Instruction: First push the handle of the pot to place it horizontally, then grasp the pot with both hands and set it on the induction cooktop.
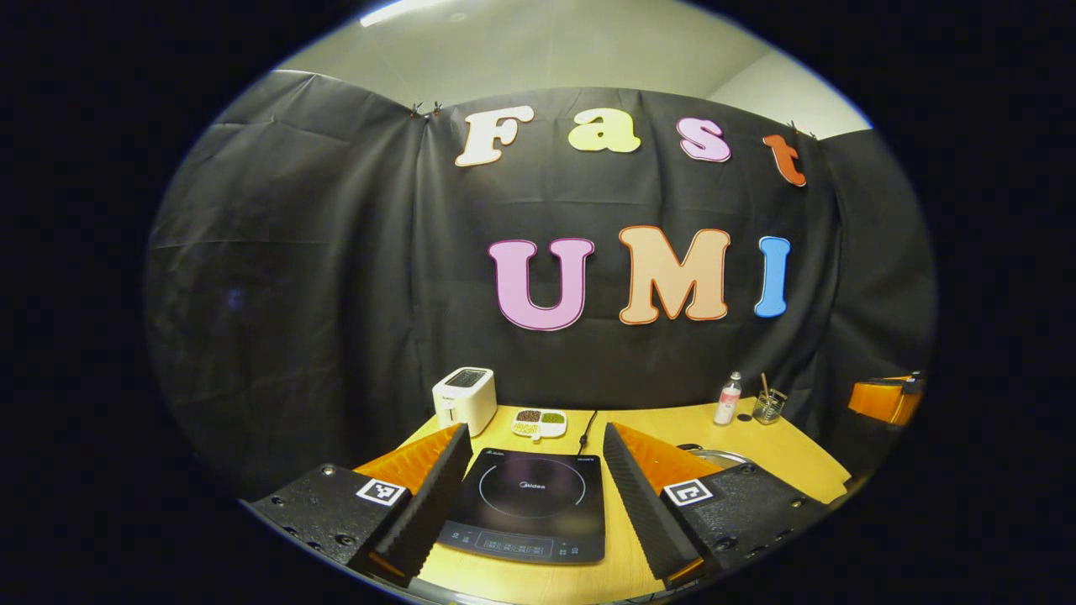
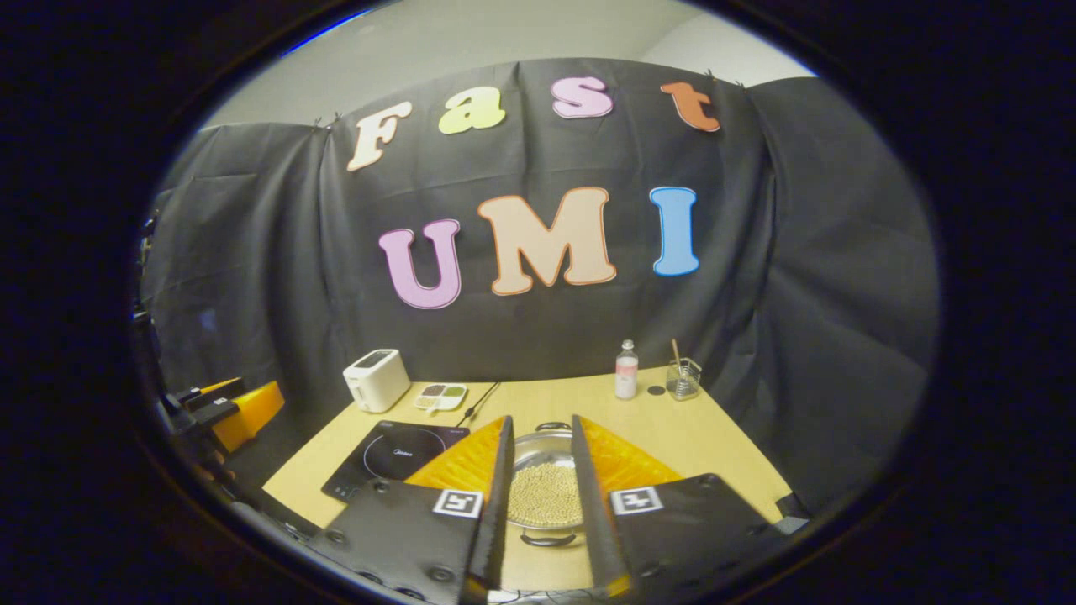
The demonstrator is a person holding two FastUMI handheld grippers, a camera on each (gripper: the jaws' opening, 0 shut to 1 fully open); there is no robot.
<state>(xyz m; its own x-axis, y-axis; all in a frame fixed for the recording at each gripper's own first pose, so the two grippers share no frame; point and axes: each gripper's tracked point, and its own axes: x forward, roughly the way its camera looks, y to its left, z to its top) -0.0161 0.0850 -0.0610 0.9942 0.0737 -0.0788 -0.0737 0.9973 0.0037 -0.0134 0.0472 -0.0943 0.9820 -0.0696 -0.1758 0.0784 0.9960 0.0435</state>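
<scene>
Nearest in the right gripper view: right gripper [image 2: 538, 496] held above the table [image 2: 698, 437], jaws parted a moderate way, gripping nothing. Straight ahead and below, framed between the fingers: pot [image 2: 546, 491] full of pale beans, near handle [image 2: 546, 539] toward the camera, far handle [image 2: 552, 427] away, so handle axis running near-to-far, not yet crosswise. Right gripper clearly the closer one for the push. In the left gripper view: left gripper [image 1: 538, 491] wide open, empty, hovering over the induction cooktop [image 1: 530, 504], left of the pot. Farther back: toaster [image 1: 464, 399], bottle [image 1: 728, 398].
</scene>
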